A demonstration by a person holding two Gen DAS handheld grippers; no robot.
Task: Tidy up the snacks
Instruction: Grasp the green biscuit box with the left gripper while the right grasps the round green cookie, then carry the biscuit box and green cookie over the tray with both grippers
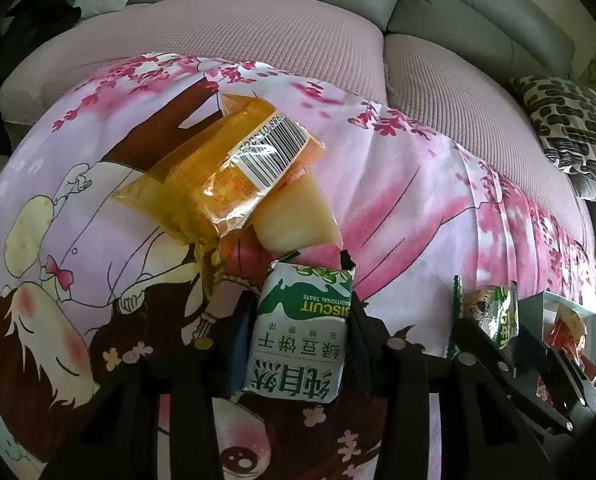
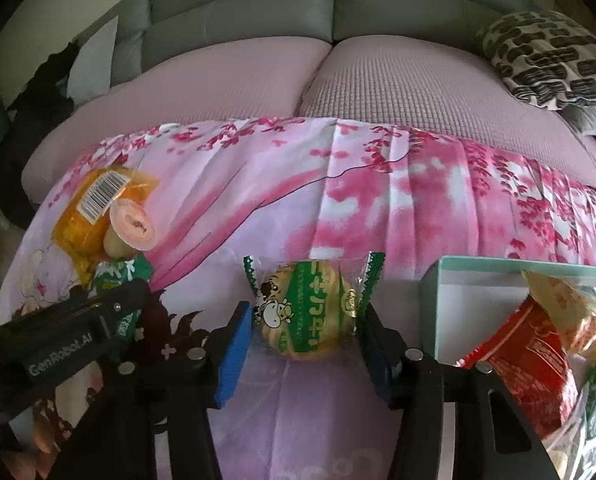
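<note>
My left gripper [image 1: 298, 320] is shut on a green-and-white biscuit packet [image 1: 298, 332] just above the printed pink cloth [image 1: 398, 200]. Beyond it lie an orange snack pack with a barcode [image 1: 217, 168] and a pale jelly cup [image 1: 298, 216]. My right gripper [image 2: 310, 316] is shut on a round biscuit in a clear green-edged wrapper [image 2: 310, 312]; it also shows in the left wrist view [image 1: 488, 312]. The left gripper [image 2: 109, 312] with its green packet [image 2: 117, 276] shows at the left of the right wrist view, near the orange pack [image 2: 93, 204] and the jelly cup [image 2: 131, 226].
A teal-rimmed white box [image 2: 498, 268] at the right holds a red packet [image 2: 526, 364] and other snacks; it also shows in the left wrist view [image 1: 554, 304]. The cloth covers a pink sofa seat [image 2: 398, 88]. A black-and-white patterned cushion [image 2: 554, 60] lies at the far right.
</note>
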